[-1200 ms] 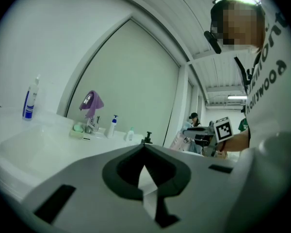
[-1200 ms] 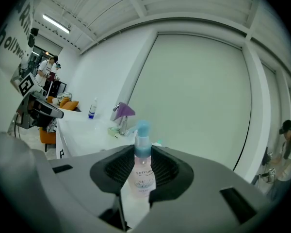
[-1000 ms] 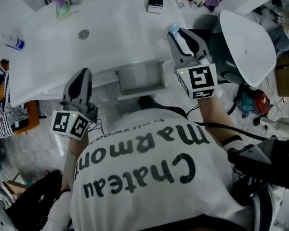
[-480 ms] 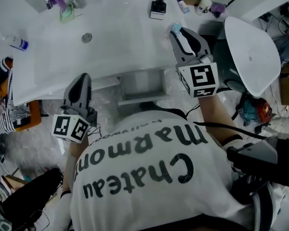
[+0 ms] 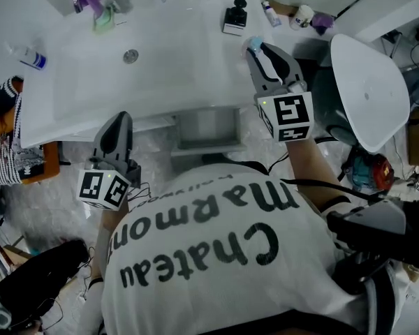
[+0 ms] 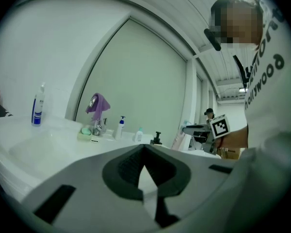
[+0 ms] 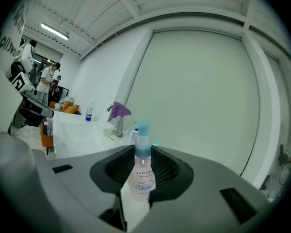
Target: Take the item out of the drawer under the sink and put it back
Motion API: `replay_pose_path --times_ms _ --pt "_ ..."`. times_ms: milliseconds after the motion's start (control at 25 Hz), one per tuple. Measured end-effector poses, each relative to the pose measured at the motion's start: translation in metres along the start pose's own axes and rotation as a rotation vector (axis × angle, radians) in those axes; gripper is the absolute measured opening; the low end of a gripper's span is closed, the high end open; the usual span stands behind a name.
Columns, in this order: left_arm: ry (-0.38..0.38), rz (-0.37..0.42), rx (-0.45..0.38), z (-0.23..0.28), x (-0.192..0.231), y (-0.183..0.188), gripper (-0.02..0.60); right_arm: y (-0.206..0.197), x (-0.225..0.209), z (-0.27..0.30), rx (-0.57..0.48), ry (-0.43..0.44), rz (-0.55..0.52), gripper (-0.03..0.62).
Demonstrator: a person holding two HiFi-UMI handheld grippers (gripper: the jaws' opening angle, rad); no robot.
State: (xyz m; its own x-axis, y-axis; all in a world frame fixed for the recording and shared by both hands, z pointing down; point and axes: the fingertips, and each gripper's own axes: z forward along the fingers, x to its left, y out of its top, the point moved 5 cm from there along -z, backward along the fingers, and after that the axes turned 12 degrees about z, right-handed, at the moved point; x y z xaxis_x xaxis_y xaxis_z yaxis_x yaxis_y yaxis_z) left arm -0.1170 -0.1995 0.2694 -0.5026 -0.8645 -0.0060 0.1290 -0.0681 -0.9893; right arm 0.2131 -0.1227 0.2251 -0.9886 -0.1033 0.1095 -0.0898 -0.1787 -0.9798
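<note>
Pale-pink pump bottle (image 7: 143,174) with light-blue head, upright, clamped between right gripper (image 7: 142,154) jaws at sink's (image 5: 91,82) right edge. Drawer (image 5: 206,125) beneath sink, pulled open.

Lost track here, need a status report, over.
Right gripper shut on pump bottle, upright. Left gripper shut, empty. Drawer open, bottle not yet back in. Nothing seen blocking the way.

Head view looks steeply down over the person (image 5: 216,257) onto the sink (image 5: 160,61). Both gripper views skim level across it, sharing the faucet (image 6: 94,111).
</note>
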Motion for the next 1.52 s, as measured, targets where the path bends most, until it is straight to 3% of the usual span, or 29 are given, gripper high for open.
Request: replay_pose_path --times_ms 440,1520 --pt "0.052 -0.004 0.024 -0.003 0.004 -0.006 0.008 -0.019 -0.002 0.018 0.025 0.023 0.027 0.110" --pt "0.063 0.006 0.048 0.011 0.017 -0.011 0.008 -0.043 0.001 0.039 0.072 0.055 0.060 0.110"
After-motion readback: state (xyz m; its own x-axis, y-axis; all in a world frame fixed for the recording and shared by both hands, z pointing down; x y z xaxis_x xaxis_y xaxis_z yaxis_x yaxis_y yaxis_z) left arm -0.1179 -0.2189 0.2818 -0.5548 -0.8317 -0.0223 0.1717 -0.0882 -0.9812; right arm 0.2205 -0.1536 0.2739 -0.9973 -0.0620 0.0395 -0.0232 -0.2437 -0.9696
